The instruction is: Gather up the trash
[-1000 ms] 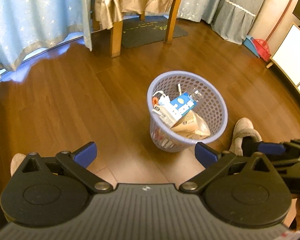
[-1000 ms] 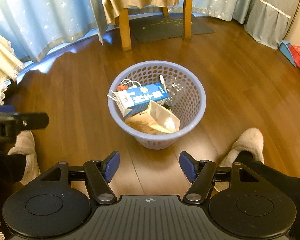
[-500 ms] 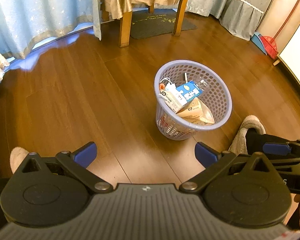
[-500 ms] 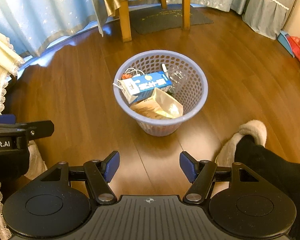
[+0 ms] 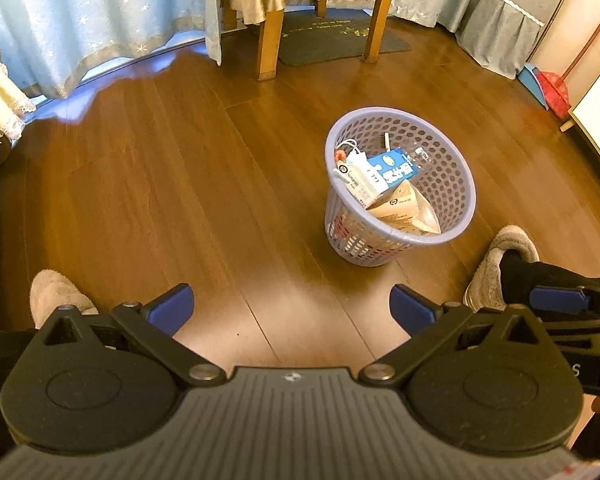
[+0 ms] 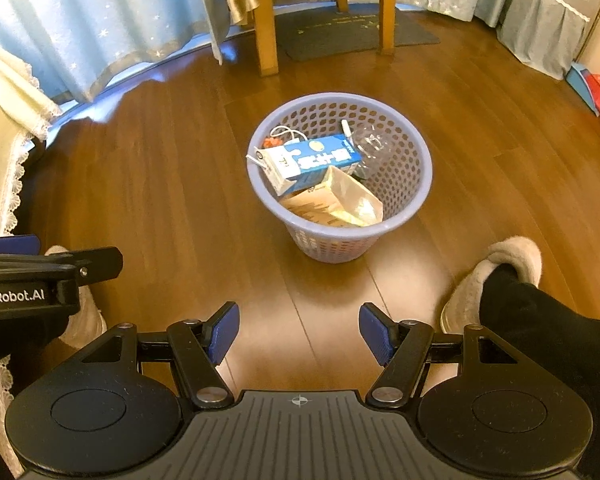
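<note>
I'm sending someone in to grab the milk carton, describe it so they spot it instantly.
Find the lavender plastic basket standing on the wood floor in front of the chair legs. Inside, the milk carton lies on its side on top, above a tan paper bag. It's the only blue-and-white box there.

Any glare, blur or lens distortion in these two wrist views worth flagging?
Left wrist: fisheye bends the floor planks and darkens the corners; bluish window glare near the curtain; basket sharp. Right wrist: same bending; soft ceiling-light sheen on the floor before the basket; no motion blur.
</note>
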Action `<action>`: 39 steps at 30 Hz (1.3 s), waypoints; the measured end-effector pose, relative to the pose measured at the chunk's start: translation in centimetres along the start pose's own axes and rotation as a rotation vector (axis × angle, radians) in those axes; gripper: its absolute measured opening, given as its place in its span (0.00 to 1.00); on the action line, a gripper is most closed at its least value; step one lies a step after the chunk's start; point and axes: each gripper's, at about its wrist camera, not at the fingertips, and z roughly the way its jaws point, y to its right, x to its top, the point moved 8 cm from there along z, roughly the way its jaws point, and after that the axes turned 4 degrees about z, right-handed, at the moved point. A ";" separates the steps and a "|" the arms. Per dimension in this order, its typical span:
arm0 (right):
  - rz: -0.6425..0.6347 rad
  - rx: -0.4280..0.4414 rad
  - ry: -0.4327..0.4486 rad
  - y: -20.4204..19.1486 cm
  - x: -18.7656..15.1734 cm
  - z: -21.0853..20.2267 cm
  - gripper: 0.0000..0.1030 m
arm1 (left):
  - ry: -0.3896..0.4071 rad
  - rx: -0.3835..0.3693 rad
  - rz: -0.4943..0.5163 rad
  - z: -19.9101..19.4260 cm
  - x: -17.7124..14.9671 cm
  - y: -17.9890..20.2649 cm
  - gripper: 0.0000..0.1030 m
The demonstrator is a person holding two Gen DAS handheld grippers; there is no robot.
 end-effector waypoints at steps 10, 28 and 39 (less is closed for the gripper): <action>-0.002 -0.003 -0.005 -0.1 0.1 0.1 0.62 | -0.002 0.005 -0.003 0.1 -0.3 -0.1 0.99; -0.002 -0.002 -0.013 0.0 -0.2 0.7 0.62 | -0.007 0.008 0.002 0.3 -0.2 -0.1 0.99; -0.001 -0.002 -0.016 0.0 -0.2 0.8 0.62 | -0.015 0.017 -0.006 0.7 -0.5 -0.4 0.99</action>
